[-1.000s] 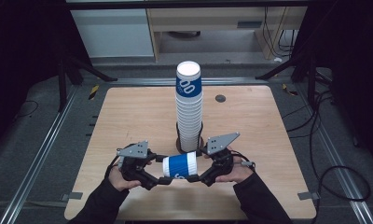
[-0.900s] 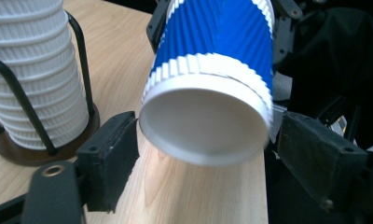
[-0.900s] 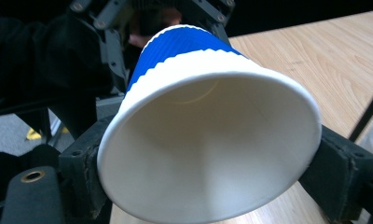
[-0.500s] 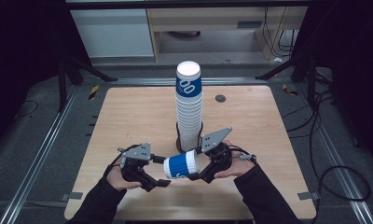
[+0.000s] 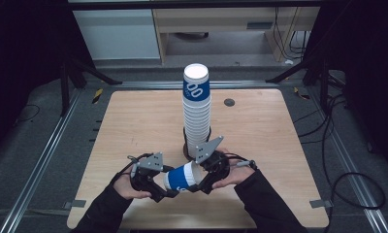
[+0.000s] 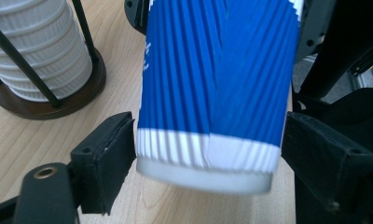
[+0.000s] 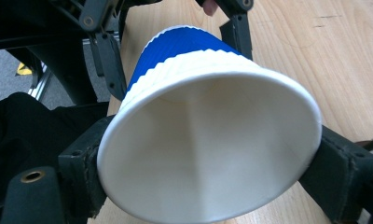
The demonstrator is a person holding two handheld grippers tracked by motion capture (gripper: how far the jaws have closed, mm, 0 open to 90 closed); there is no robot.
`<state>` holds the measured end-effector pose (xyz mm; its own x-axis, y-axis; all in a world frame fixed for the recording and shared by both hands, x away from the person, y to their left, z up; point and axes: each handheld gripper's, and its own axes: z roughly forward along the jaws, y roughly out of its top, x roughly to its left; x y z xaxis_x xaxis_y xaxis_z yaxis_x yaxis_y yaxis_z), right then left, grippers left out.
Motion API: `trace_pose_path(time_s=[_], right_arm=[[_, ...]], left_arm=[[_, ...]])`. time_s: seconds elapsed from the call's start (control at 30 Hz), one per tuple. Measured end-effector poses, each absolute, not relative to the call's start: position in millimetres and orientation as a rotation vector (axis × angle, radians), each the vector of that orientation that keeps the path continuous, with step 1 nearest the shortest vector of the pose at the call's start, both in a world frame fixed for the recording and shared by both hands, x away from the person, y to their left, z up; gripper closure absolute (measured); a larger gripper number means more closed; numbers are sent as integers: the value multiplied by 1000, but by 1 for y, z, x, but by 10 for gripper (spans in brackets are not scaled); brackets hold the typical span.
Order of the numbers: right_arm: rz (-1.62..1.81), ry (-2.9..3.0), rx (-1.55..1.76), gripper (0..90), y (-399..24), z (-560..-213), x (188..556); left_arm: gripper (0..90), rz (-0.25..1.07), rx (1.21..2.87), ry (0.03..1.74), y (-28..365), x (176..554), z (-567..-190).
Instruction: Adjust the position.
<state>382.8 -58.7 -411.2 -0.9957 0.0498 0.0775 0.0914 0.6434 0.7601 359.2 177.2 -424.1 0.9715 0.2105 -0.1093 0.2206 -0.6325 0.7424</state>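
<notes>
Near the front edge of the wooden desk (image 5: 134, 121), a person holds a blue ribbed paper cup (image 5: 181, 176) on its side in the air between two grippers. The right gripper (image 5: 202, 180) has the cup by its wide white rim: seen along that gripper, the open mouth (image 7: 208, 144) faces the camera and the rim sits squeezed between the two black fingers (image 7: 82, 182), slightly out of round, so the grip there is firm. The left gripper (image 5: 165, 187) is at the cup's narrow bottom end. Its jaws have just been opening, then easing in a little, and in the left gripper view the fingers (image 6: 105, 158) stand spread either side of the white base band (image 6: 208, 161); the left finger looks to be just at the cup's edge, while a thin gap shows by the right one, so it is flanking the cup, not pinching it. Just behind the hands, toward the middle of the desk, a tall stack of upturned cups (image 5: 197, 111) rises from a dark wire holder with a round base (image 6: 58, 100).
</notes>
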Motion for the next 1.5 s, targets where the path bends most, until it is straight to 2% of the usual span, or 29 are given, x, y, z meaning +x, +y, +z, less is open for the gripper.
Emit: trace_pose_path(time_s=[0.23, 0.47, 0.7, 1.03, 1.5], right_arm=[[-1300, -2805, -98, 148, -52, -413, 382], [-1304, -2805, -94, 141, -52, -412, 381], [-1370, -2791, -128, 91, -57, -408, 381], [-1507, -2782, -225, 95, -83, -392, 376], [-1761, -2618, -480, 93, -124, -402, 372]], left_arm=[[249, -10, 2300, 293, 175, 359, -426], [261, -5, 2298, 278, 176, 359, -426], [263, -1, 2274, 302, 178, 360, -425], [263, 29, 2236, 339, 184, 363, -424], [263, 55, 2069, 388, 189, 364, -421]])
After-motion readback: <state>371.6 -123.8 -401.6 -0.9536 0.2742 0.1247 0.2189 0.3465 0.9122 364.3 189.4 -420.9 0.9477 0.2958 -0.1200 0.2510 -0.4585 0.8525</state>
